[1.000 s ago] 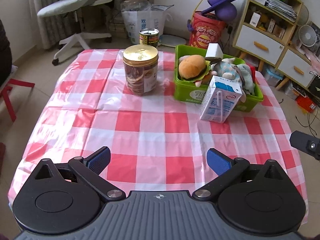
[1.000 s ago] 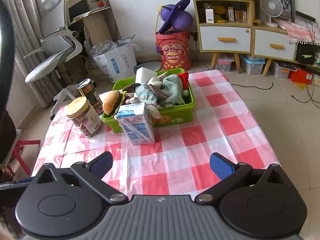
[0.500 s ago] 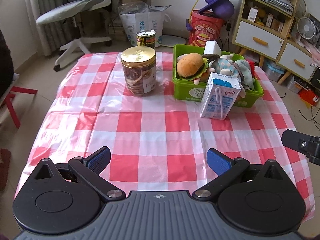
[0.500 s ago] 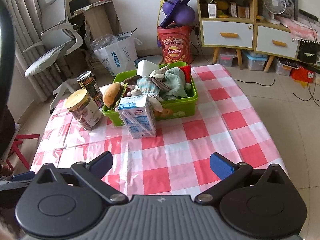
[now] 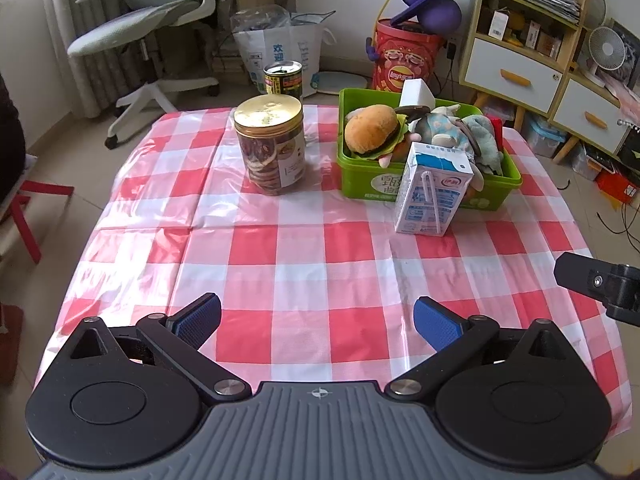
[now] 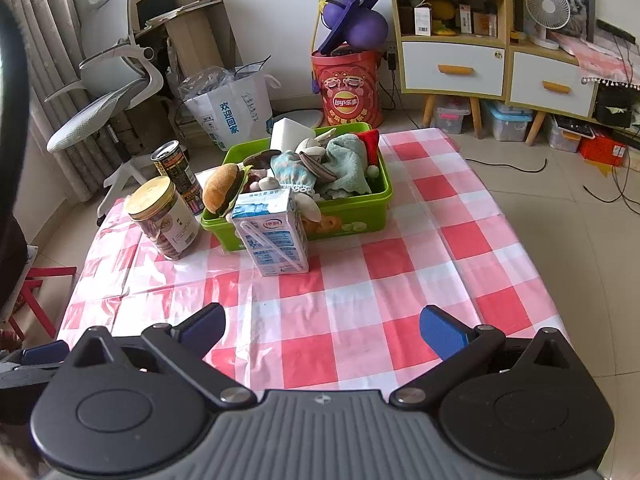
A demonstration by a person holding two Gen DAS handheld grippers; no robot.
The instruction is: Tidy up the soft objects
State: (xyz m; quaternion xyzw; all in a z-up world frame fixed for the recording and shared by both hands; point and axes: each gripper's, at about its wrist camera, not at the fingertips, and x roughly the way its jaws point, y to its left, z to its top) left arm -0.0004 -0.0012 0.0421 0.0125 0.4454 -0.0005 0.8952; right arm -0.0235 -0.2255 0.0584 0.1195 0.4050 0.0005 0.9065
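Note:
A green basket (image 5: 354,172) (image 6: 352,212) stands at the far side of the red-checked table (image 5: 280,240). It holds a plush burger (image 5: 372,128) (image 6: 222,192), a blue-green plush toy (image 5: 468,132) (image 6: 340,160), a white block (image 6: 288,132) and other soft things. My left gripper (image 5: 316,318) is open and empty over the near table edge. My right gripper (image 6: 322,326) is open and empty over the near right part of the table, well short of the basket.
A milk carton (image 5: 432,188) (image 6: 274,234) stands in front of the basket. A gold-lidded jar (image 5: 272,144) (image 6: 164,216) and a dark can (image 5: 283,78) (image 6: 180,172) stand to its left. An office chair, bags and shelves ring the table.
Both grippers have pulled back and up from the table, so the basket and carton look farther away. Both stay open. Nothing on the table has moved.

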